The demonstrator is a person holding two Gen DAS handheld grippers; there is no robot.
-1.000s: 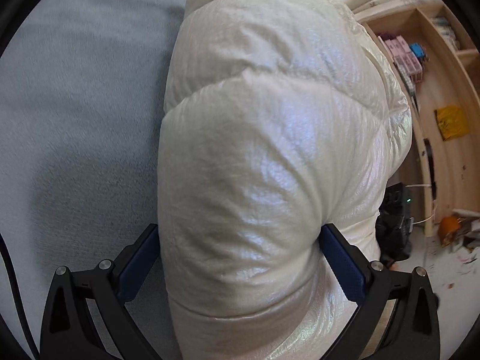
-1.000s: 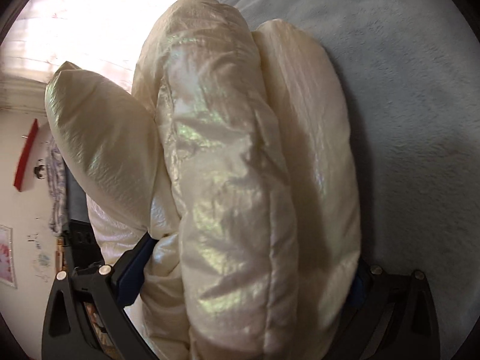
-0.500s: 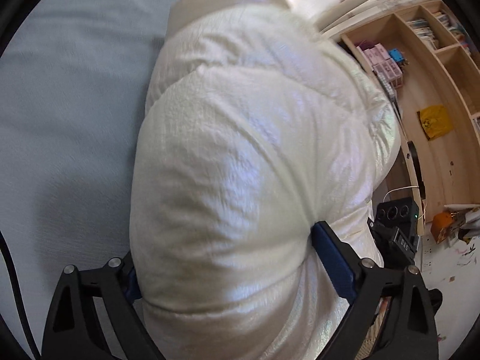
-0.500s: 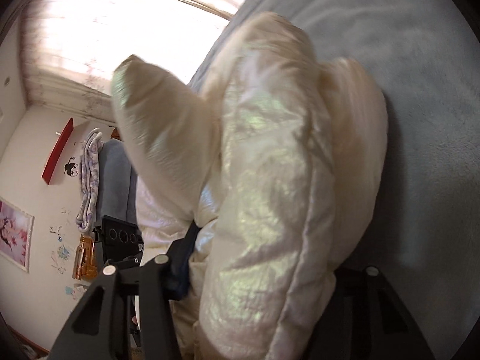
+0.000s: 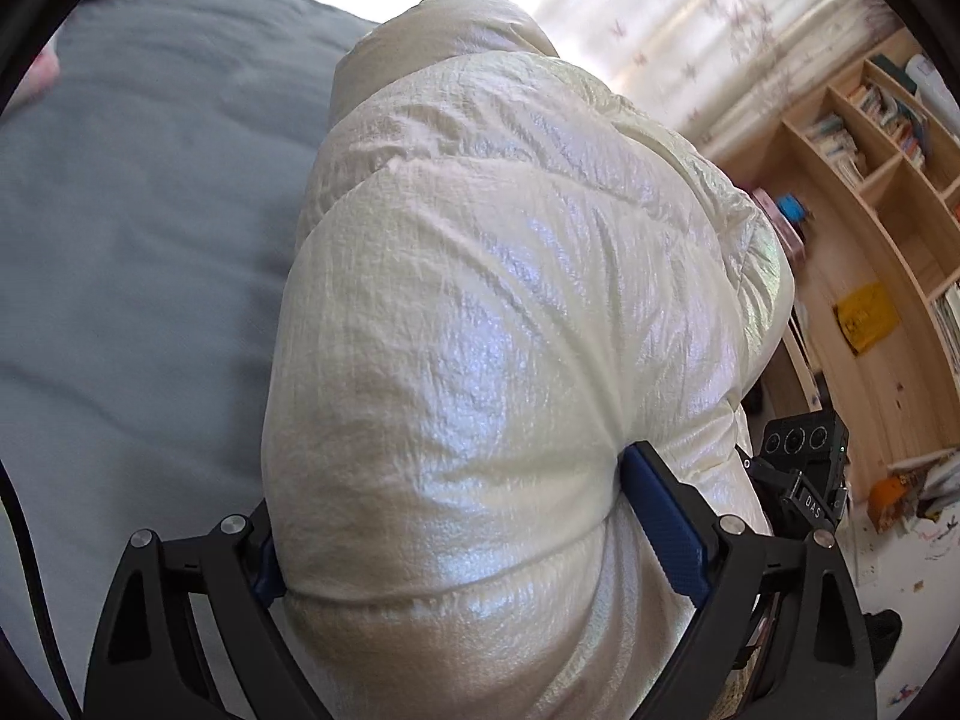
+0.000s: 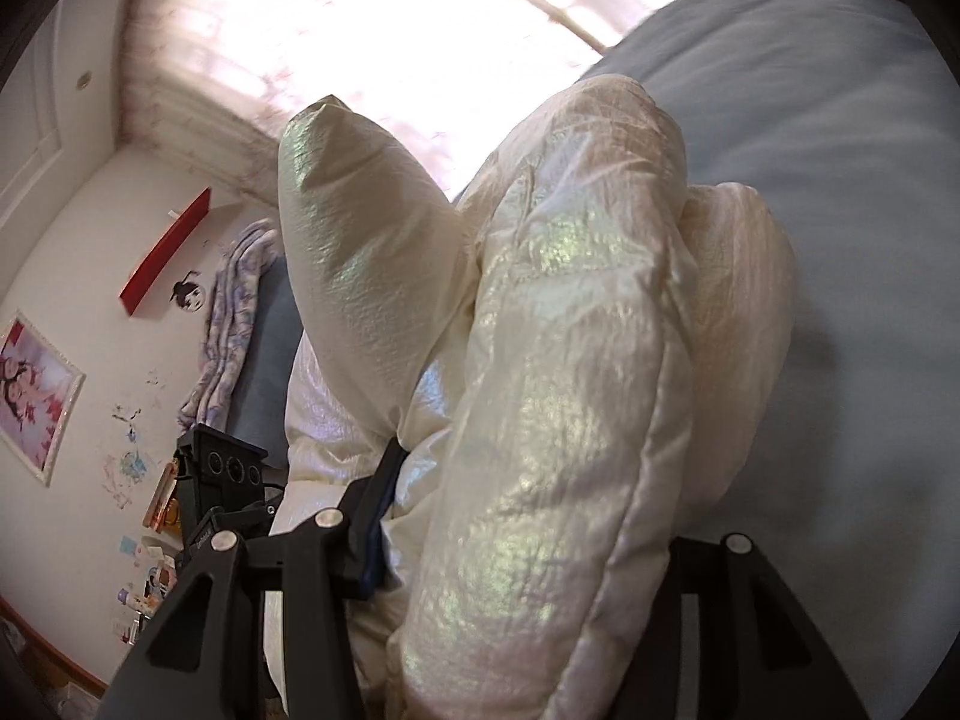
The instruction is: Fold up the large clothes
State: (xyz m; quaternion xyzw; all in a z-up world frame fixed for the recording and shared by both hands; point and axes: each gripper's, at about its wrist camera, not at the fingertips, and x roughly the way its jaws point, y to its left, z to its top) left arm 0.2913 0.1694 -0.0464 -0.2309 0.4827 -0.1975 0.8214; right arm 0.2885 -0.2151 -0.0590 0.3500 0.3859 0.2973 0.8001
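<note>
I see a grey-blue bed (image 5: pixel 138 252) under a bright curtained window (image 6: pixel 336 18), wooden bookshelves (image 5: pixel 882 192) to one side, and a white wall (image 6: pixel 78 276) with a red shelf (image 6: pixel 165 252) and a framed picture (image 6: pixel 36 390).

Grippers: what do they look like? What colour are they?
Both are black, built from angular struts with triangle cut-outs and silver bolts. The left gripper has blue textured finger pads and a thin black cable beside it. The right gripper has one blue pad showing.
</note>
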